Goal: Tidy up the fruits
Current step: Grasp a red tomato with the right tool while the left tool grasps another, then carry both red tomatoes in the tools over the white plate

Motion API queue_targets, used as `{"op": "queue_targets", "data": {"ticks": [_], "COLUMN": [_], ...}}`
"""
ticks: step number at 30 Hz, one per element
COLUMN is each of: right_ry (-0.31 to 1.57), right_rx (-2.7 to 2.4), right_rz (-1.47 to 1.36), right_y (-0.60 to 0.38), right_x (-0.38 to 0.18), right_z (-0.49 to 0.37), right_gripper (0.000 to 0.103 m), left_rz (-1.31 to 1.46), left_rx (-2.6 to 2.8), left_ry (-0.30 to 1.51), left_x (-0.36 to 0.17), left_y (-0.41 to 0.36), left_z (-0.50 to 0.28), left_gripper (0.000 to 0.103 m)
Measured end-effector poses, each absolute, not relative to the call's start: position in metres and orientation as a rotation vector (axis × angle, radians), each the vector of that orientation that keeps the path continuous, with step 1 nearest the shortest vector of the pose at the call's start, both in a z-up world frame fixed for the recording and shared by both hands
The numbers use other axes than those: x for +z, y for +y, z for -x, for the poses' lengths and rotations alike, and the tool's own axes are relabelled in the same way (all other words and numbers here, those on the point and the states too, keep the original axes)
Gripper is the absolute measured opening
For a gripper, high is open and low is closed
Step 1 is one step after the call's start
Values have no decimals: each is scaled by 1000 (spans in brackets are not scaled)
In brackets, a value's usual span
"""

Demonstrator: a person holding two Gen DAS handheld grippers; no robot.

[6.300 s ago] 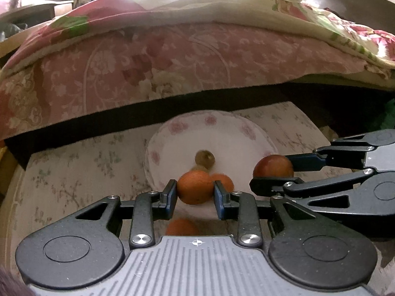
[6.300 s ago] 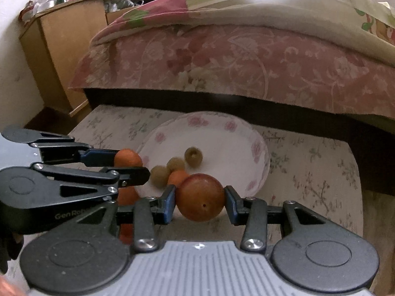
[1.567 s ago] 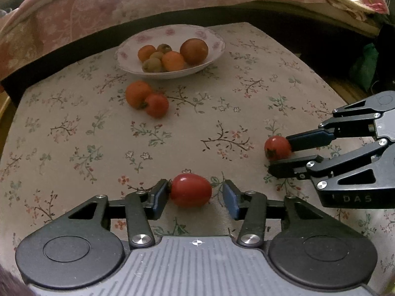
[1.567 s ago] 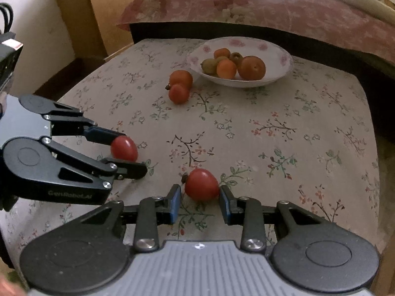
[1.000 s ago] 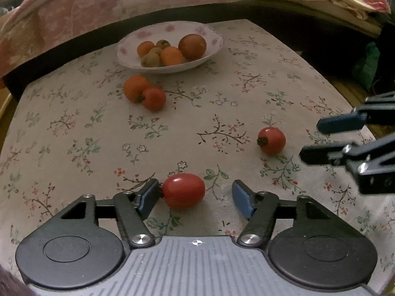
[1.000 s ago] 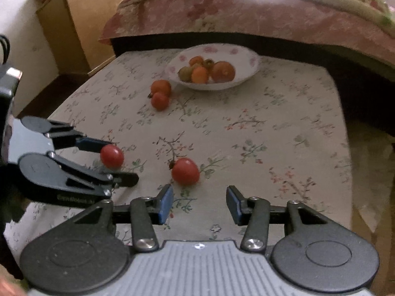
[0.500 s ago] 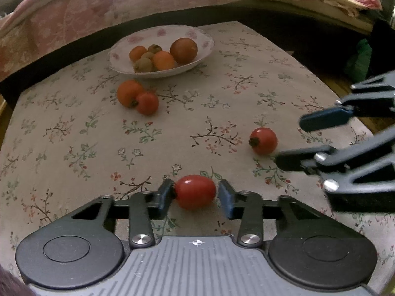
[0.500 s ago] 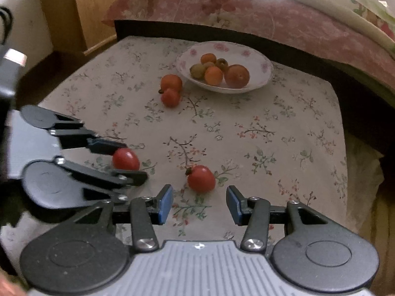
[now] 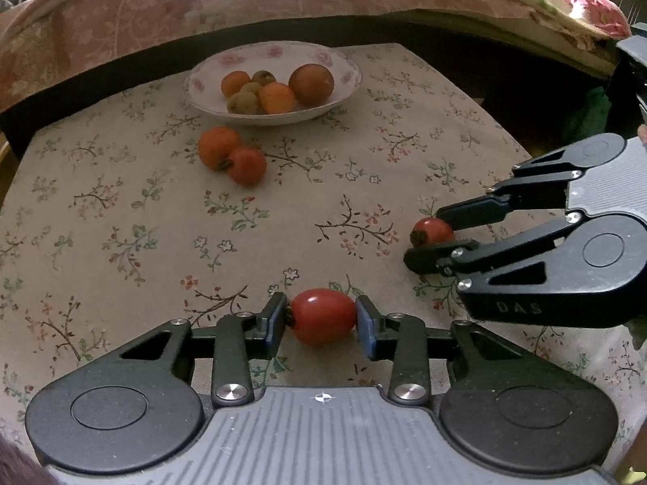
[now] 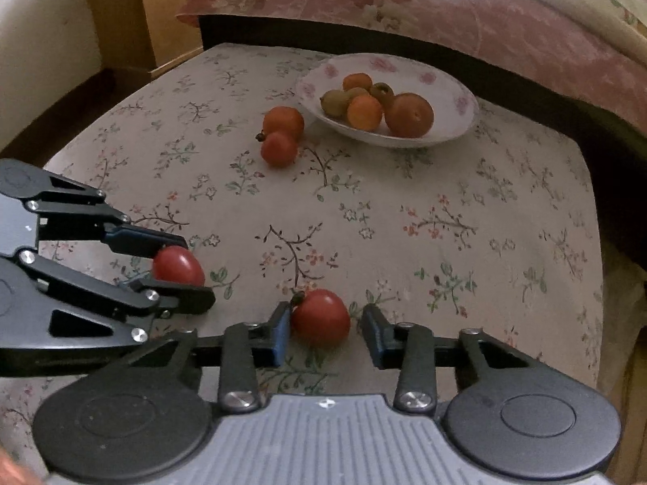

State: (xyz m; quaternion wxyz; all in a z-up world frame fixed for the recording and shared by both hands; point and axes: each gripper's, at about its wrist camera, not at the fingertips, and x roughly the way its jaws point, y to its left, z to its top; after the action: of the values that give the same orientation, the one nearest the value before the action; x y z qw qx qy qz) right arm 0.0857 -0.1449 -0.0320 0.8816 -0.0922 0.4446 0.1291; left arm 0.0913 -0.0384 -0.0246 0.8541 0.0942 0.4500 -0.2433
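Note:
My left gripper (image 9: 322,317) is shut on an oval red tomato (image 9: 322,315), low over the flowered cloth; the right wrist view shows that same left gripper (image 10: 194,268) pinching the oval tomato (image 10: 178,267). My right gripper (image 10: 325,333) is open around a round red tomato (image 10: 321,317). Its left pad touches the fruit and a small gap shows at the right pad. From the left wrist, the right gripper (image 9: 424,238) straddles that round tomato (image 9: 432,231). A white floral bowl (image 9: 339,60) at the far side holds several fruits.
An orange (image 9: 218,145) and a red tomato (image 9: 246,165) lie touching on the cloth just in front of the bowl (image 10: 457,93). A bed with a pink quilt (image 9: 202,4) runs behind the table. A wooden cabinet (image 10: 161,8) stands at the far left.
The left gripper's fingers have closed from wide open onto the oval tomato. The right gripper has moved forward, so the round tomato now lies between its fingers, and its gap has narrowed.

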Motion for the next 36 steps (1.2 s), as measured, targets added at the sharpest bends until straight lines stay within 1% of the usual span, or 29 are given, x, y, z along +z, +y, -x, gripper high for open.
{"op": "queue_targets", "data": {"ticks": [2,7,10,19,36], "right_ry": [926,925,913,849,784], "right_rx": [277,281,279,275,253], "right_rz": [186,183,159,71,40], "right_y": [-146,-146,-149,-156,-165], "right_x": [-32,-31,-27,-3,12], "right_z": [-86,-85,-84,-99,-147], "right_gripper": [30,29,29,29,29], "left_rz": [-198,-192,-187,-140,-141], "left_rx": [-514,-500,-495,-484,-452], "left_ry": [945,951,954,882,798], "left_x": [-25,-23,-21,3,19], "left_y": [-38,-39,-38,-40,-52], "left_z": [-91,-91,-91,-113,-169], "left_gripper": [45,44,43,43,44]}}
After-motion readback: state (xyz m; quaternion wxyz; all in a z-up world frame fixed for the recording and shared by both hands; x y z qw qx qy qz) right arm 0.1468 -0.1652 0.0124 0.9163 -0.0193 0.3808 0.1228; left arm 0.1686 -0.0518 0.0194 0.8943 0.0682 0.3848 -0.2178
